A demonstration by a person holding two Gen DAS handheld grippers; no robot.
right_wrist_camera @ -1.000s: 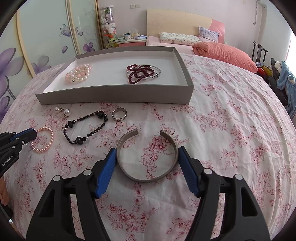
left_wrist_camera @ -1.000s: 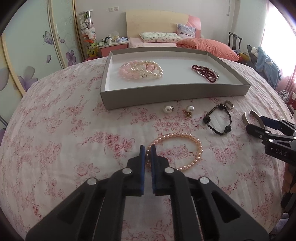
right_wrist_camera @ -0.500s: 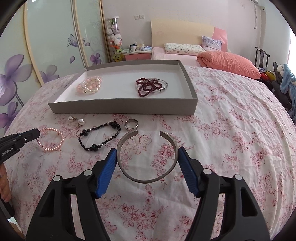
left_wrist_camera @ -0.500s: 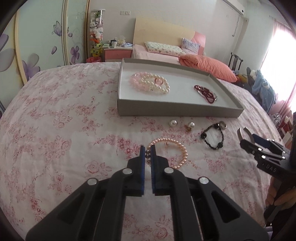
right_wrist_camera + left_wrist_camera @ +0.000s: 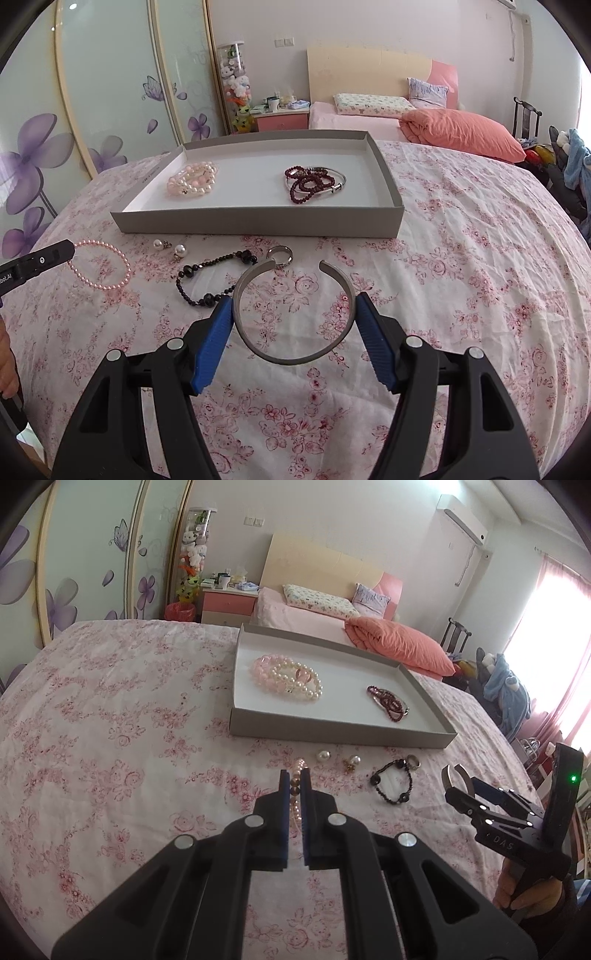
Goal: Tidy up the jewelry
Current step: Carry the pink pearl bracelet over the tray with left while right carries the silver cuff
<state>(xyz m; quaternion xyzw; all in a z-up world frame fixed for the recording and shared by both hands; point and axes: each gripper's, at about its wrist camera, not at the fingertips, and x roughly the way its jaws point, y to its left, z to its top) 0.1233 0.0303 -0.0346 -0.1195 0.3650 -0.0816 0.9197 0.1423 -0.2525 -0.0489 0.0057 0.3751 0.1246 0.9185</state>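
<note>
Holding 1 pink bracelet (image 5: 295, 775), 1 cuff (image 5: 293, 314)

A big bed cover (image 5: 461, 258) with pink flowers on white holds everything. A flat grey tray (image 5: 258, 221) sits on it, toward the far side. Just in front of the tray lie two pearl earrings (image 5: 170, 247), close together. Next to them is a black bead bracelet (image 5: 210, 277). A small silver ring (image 5: 280, 254) lies right beside the bracelet's end, just in front of the tray.
</note>
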